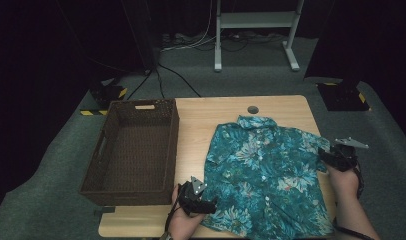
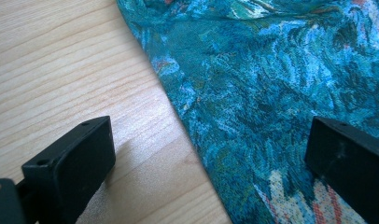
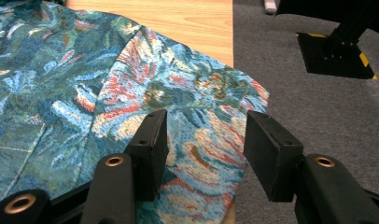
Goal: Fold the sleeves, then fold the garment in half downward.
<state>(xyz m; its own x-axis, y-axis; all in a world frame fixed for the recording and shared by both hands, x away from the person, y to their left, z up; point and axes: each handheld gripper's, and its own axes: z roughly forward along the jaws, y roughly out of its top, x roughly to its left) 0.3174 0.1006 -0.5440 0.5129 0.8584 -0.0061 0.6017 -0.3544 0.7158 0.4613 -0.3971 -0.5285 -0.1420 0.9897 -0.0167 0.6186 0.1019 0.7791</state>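
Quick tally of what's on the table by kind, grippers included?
Shirt: 1, teal floral, lying flat
Wicker basket: 1, dark brown
Grippers: 2, left gripper and right gripper, both at the shirt's edges
Total: 4

- Readable text: none in any view; no words, brand names or numbers can be made out.
- Signs: yellow-and-black hazard stripes on the black base plate (image 1: 344,96) on the floor at the table's far right, also seen in the right gripper view (image 3: 339,56); the same striping on the black base plate (image 1: 107,95) on the floor behind the basket; neither carries lettering.
- Shirt (image 1: 266,170): leaf and flower print only; no label visible.
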